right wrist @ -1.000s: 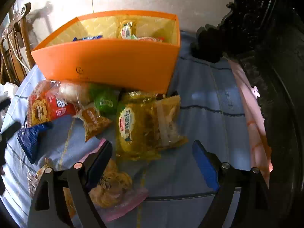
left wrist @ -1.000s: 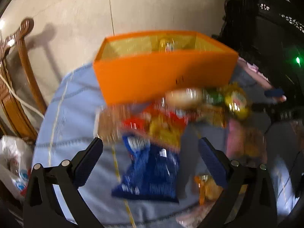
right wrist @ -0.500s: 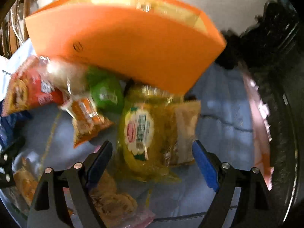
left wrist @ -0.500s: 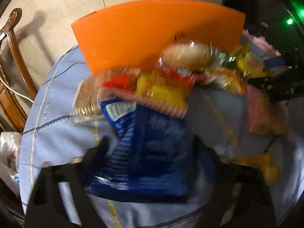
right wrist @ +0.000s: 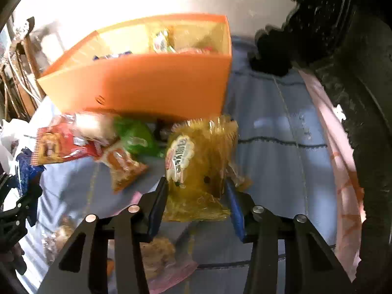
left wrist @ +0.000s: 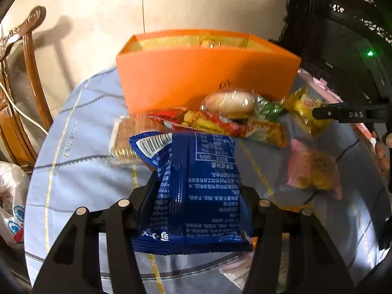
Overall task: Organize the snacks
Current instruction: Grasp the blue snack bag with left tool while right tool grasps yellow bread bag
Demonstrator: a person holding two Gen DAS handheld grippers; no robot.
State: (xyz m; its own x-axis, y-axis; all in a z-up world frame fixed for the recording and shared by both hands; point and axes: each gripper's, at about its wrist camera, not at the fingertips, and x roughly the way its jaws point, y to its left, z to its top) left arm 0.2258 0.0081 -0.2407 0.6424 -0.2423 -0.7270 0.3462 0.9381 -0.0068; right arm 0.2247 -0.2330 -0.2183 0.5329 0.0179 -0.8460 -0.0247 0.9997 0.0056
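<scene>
Left gripper (left wrist: 196,210): jaws just closed, clamped on blue packet (left wrist: 196,191).
Right gripper (right wrist: 196,196): jaws just closed, clamped on yellow packet (right wrist: 196,169).
Orange box (left wrist: 205,78): straight ahead of both, toward counter's far edge.

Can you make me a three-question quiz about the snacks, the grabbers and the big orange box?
1. Where does the orange cardboard box stand?
A. behind the loose snacks
B. on the floor
C. on a chair

2. What colour is the crinkly packet in the left gripper?
A. green
B. blue
C. pink

3. What is the right gripper doing?
A. hanging empty
B. squeezing a clear yellow snack bag
C. holding the box

Answers: 1 A, snacks lie in front of it on the striped blue tablecloth. 2 B, blue foil. 3 B, both pads press the bag.
</scene>
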